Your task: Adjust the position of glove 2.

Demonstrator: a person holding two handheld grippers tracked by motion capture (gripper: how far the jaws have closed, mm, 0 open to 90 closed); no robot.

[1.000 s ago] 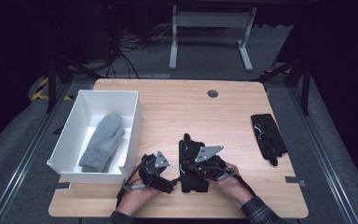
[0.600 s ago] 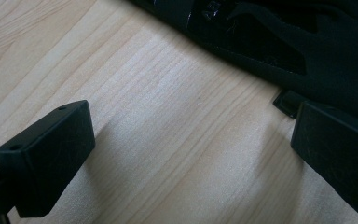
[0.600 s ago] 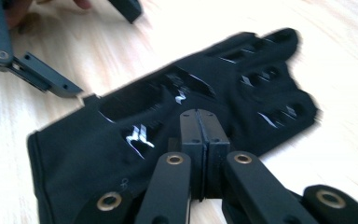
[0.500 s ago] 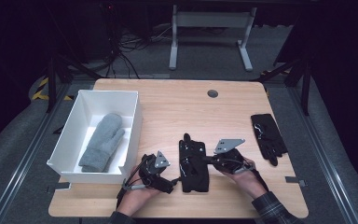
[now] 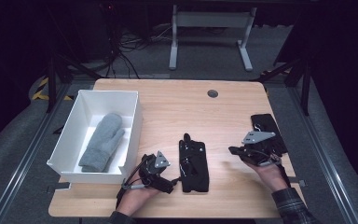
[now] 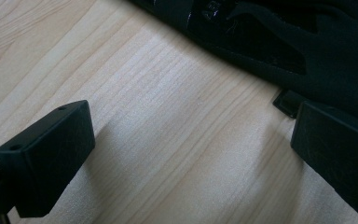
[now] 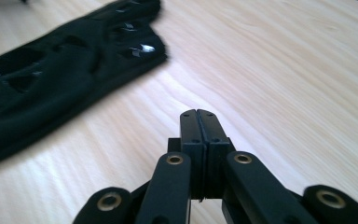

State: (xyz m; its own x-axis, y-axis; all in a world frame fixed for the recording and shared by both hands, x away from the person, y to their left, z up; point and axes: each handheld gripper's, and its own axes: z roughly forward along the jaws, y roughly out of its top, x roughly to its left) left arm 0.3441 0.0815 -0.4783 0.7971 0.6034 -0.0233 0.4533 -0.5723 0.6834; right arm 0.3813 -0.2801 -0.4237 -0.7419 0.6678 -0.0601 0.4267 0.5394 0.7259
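From the high view I see a light wooden table [image 5: 177, 107] with a white bin [image 5: 133, 116] sitting at about 9 o'clock from the table's middle. A grey mitten [image 5: 102, 142] lies flat inside the bin, its cuff toward the near wall. A black glove [image 5: 193, 163] lies flat on the wood at roughly 6 o'clock from the middle, its long side running front to back. A second black glove [image 5: 266, 128] lies near the table's right edge, at about 4 o'clock.

My left gripper [image 5: 168, 179] rests low on the table just beside the first glove, at its 8 o'clock, with the bin's near corner close on the other side. In the left gripper view its jaws stand spread wide, bare wood between them, and the black glove [image 6: 279, 42] fills the upper right; the right-hand jaw sits right at the glove's edge, and I cannot tell whether it touches.

My right gripper [image 5: 235, 150] sits well apart from the first glove, at its 3 o'clock, just in front of the second glove, its grey plate on top. In the right gripper view [image 7: 199, 122] its jaws are pressed together with nothing between them, pointing over bare wood, and a black glove [image 7: 65, 65] lies ahead at 10 o'clock, slightly blurred
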